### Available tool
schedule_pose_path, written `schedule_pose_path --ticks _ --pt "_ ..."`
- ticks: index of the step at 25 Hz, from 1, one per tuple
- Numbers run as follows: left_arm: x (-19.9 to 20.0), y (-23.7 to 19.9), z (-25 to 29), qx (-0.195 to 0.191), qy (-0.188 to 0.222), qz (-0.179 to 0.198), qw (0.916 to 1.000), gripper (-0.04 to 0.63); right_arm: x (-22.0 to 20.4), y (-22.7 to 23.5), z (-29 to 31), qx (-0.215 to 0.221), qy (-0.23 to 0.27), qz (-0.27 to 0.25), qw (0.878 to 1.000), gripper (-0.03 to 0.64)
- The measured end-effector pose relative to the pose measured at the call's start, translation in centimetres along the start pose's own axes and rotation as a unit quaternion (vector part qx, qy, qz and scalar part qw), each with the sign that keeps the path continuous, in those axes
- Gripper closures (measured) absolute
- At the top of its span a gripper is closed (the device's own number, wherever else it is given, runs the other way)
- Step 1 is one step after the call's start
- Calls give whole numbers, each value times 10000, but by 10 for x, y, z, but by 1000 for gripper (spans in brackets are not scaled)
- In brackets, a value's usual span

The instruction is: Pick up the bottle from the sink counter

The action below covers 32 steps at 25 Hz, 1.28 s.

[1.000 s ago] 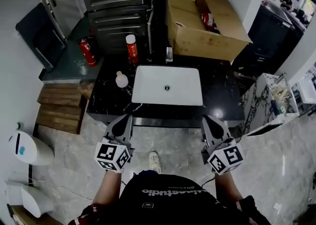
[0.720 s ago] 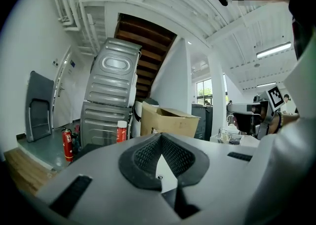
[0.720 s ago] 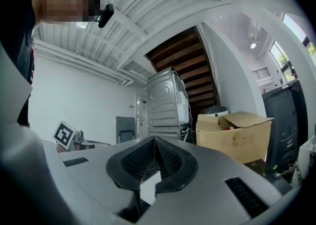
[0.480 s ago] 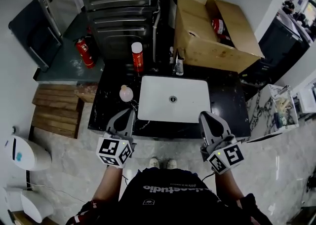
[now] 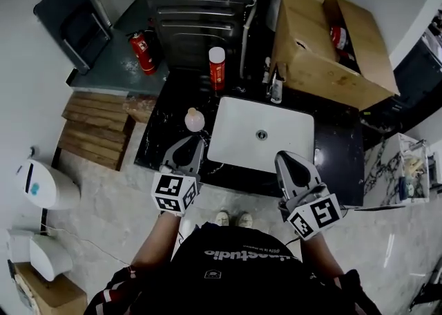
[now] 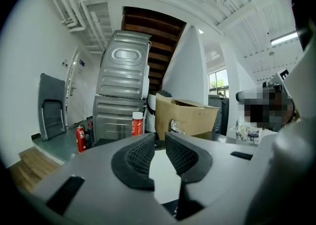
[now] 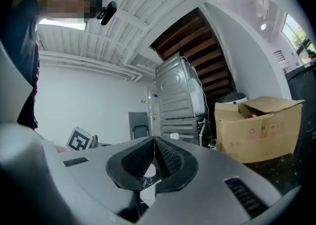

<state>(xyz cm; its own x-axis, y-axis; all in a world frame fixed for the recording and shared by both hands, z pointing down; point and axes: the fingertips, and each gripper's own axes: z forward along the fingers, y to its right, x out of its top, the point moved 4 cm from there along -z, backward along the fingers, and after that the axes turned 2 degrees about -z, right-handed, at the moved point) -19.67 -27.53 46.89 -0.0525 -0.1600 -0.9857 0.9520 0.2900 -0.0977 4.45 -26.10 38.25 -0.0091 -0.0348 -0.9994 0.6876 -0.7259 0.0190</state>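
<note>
A small pale round bottle [image 5: 194, 119] stands on the black sink counter [image 5: 155, 144], left of the white sink [image 5: 242, 142]. A taller red bottle with a white cap [image 5: 217, 66] [image 6: 137, 123] stands at the counter's back. My left gripper [image 5: 191, 148] [image 6: 160, 141] hovers over the counter's front edge, just short of the pale bottle. Its jaws are opening, a narrow gap between them with nothing in it. My right gripper [image 5: 291, 166] [image 7: 154, 143] is shut and empty at the sink's front right.
A big open cardboard box [image 5: 330, 44] [image 7: 256, 128] sits at the back right, a faucet [image 5: 275, 82] behind the sink. A metal machine [image 5: 197, 3], a red fire extinguisher [image 5: 143, 52] and wooden steps [image 5: 97, 130] lie to the left.
Both grippers have come forward from in front of the counter to its front edge. The left one now reaches close to the pale bottle.
</note>
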Motion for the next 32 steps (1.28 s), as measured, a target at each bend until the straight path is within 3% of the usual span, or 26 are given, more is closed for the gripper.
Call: schedule_pose_path --ticks 2,6,9,13,19,26,32 --pt "-10 -4 6 32 -118 56 9999 490 -10 -6 12 184 -74 60 9998 577" --pt "-28 -17 28 61 -265 148 9995 431 -23 -19 31 511 -182 144 9984 578" --pt "-43 -36 53 217 -310 35 9993 354 -29 -29 45 726 -266 162 9969 578" --pt "-66 -64 85 550 -510 -158 9971 306 -35 -37 59 865 -365 167 9954 577" --pt "-94 -101 114 978 -828 -267 9914 304 -41 -30 82 843 -486 150 9951 578" --pt "-115 -115 140 1054 -1002 -271 9890 305 -58 -26 108 819 -684 273 9939 577" --pt "-114 -123 146 1166 -980 -88 9883 407 -61 -19 109 782 -739 294 9938 578"
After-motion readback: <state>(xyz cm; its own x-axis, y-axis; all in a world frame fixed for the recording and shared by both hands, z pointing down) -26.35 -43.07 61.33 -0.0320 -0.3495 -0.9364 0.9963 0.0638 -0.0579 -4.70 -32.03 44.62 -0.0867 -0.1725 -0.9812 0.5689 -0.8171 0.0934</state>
